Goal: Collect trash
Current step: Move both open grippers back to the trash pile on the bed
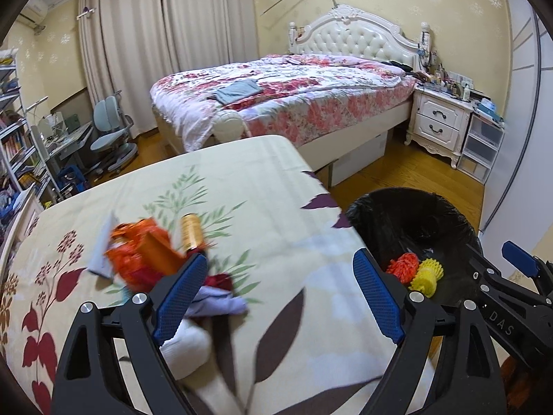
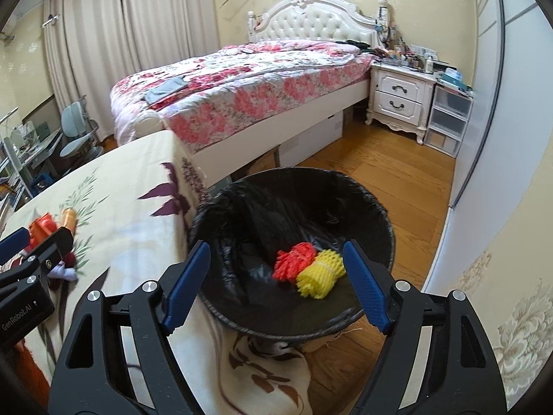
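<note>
Left gripper [image 1: 280, 297] splayed empty above the floral table [image 1: 242, 186], trash pile [image 1: 152, 259] at its ten o'clock, right gripper [image 2: 276, 287] spread empty over the black bin [image 2: 373, 204], orange foam net [image 2: 293, 264] and yellow foam net [image 2: 319, 275] inside

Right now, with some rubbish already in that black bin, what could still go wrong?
The bin sits just past the table edge, so carried trash could drop on the floor. The remaining pile is jumbled; the open left tool may grab only part. The gold tube might roll away.
</note>
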`<state>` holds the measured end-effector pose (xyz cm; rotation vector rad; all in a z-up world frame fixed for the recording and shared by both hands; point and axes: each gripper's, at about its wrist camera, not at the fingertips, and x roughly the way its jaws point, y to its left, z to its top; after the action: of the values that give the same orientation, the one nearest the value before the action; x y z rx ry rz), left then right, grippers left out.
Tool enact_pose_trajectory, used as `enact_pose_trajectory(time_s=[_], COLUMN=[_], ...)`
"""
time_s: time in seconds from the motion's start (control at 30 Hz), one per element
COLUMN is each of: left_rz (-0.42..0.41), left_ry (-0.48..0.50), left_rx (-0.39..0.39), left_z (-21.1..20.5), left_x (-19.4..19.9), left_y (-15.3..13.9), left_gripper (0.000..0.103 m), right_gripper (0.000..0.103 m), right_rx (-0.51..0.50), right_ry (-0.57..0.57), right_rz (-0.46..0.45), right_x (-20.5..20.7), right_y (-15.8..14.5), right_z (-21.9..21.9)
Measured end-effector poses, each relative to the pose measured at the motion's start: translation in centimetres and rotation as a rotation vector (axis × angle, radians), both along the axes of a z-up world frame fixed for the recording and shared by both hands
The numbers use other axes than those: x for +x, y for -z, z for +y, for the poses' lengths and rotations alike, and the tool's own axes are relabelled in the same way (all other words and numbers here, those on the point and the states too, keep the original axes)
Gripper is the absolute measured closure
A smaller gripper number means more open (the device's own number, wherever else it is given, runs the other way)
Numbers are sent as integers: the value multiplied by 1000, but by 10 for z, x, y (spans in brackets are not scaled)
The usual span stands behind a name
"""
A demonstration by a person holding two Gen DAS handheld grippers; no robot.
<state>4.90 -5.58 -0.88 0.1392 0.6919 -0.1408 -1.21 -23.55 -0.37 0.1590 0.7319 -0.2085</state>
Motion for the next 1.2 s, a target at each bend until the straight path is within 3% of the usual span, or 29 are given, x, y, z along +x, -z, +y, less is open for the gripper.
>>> enact_pose_trajectory(time_s=[0.83,1.2], left_rz=[51,74], left_ry=[-312,-367], left_rx=[4,-5], left_z=[170,197], left_x=[-42,-44], left_y=[21,30], left_gripper=[17,17], right_gripper=[26,26], right_rx=[33,43], right_ry=[-387,-490], right_rz=[26,63], right_x=[-14,-4], right_y=[-6,5], right_z=[165,217])
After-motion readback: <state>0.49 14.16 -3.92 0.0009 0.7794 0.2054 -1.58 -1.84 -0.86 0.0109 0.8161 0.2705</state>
